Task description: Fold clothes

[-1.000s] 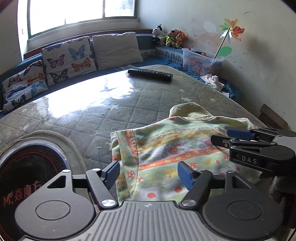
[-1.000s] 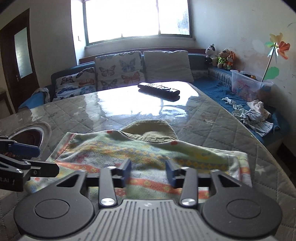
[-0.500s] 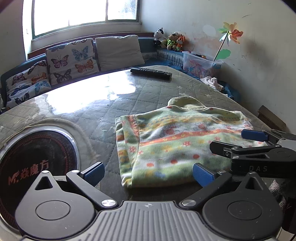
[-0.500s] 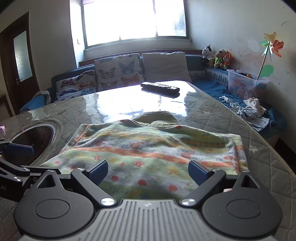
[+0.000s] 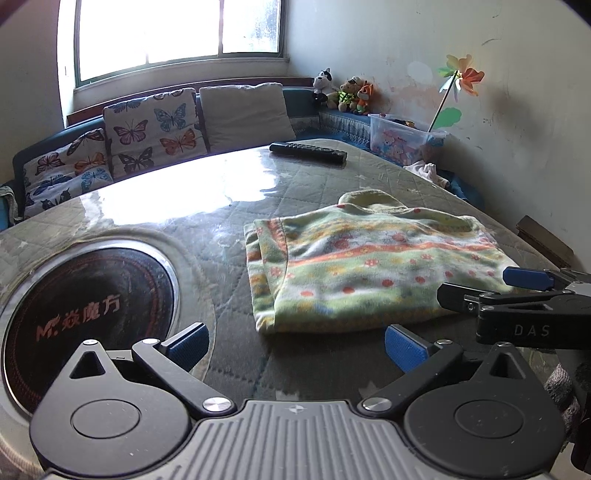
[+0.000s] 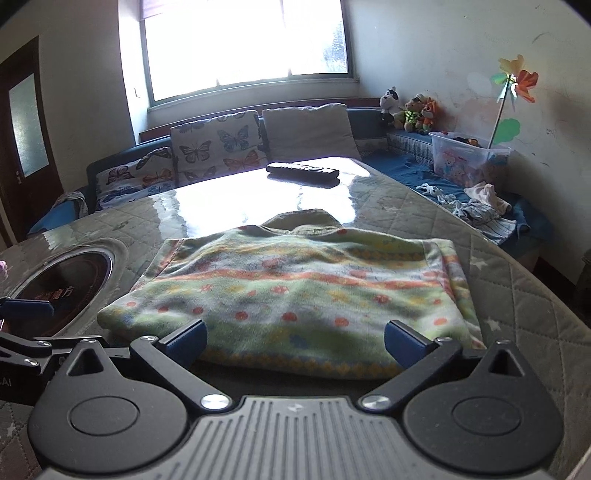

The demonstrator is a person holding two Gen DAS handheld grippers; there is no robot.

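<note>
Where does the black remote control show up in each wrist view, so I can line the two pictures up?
Left wrist: the remote control lies upper centre, at the table's far edge, beyond the folded garment.
Right wrist: the remote control is also upper centre, at the far edge, straight behind the garment.
Shared landmark: the butterfly cushion, left of the remote in both.

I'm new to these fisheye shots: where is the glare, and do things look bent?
Left wrist view: the window is blown out, and white glare sits on the table left of the folded garment. Right wrist view: the same glare lies just in front of the remote; walls bow and the corners go black.
</note>
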